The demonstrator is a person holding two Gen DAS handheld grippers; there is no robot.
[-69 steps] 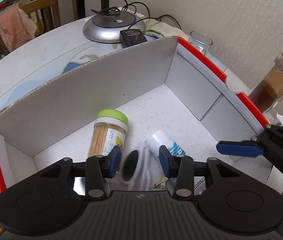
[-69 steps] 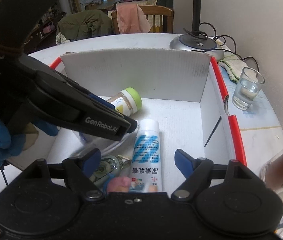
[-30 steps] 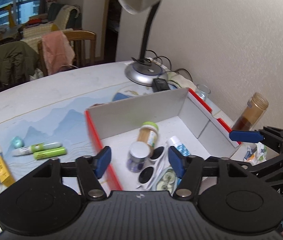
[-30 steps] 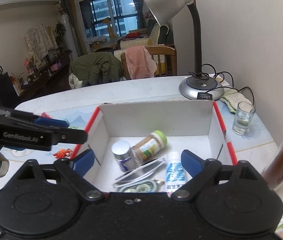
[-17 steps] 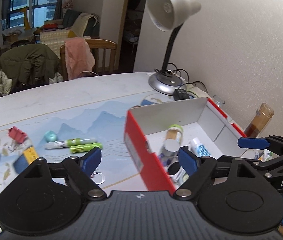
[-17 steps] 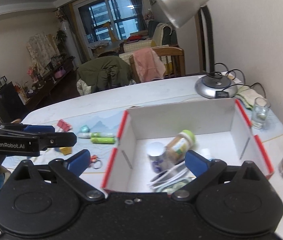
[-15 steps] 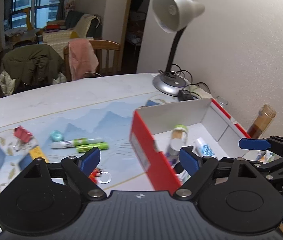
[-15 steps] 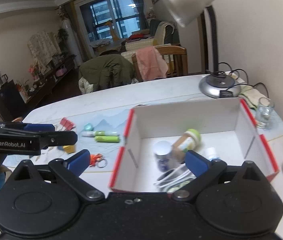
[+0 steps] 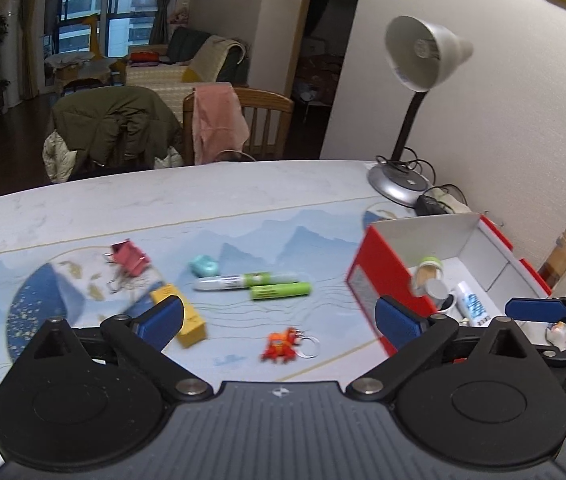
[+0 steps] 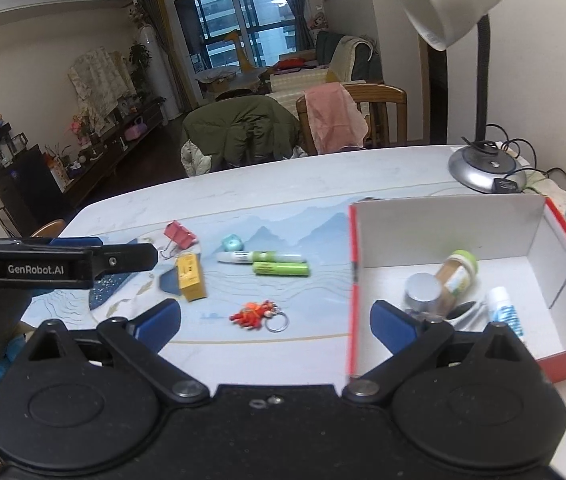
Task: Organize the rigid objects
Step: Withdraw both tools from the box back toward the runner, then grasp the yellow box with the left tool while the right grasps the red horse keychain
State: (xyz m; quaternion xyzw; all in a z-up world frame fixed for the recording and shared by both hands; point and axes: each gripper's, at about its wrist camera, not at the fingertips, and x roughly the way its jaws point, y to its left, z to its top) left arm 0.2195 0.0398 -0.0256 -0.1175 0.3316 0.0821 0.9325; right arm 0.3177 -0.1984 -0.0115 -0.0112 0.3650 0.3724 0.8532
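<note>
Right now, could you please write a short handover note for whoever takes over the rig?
Left tongs: open, empty, held above the table.
Right tongs: open, empty, likewise.
Done: in the red box lie a green-lidded jar, silver-capped jar, white tube and sunglasses.
Left on the mat: white-green marker, green marker, yellow box, pink binder clip, teal piece, orange keychain.

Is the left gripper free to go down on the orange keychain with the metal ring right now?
Probably yes. The left gripper is open and empty, and the orange keychain with the metal ring lies alone on the table mat between its fingers' line, apart from the yellow box and the red-sided box.
</note>
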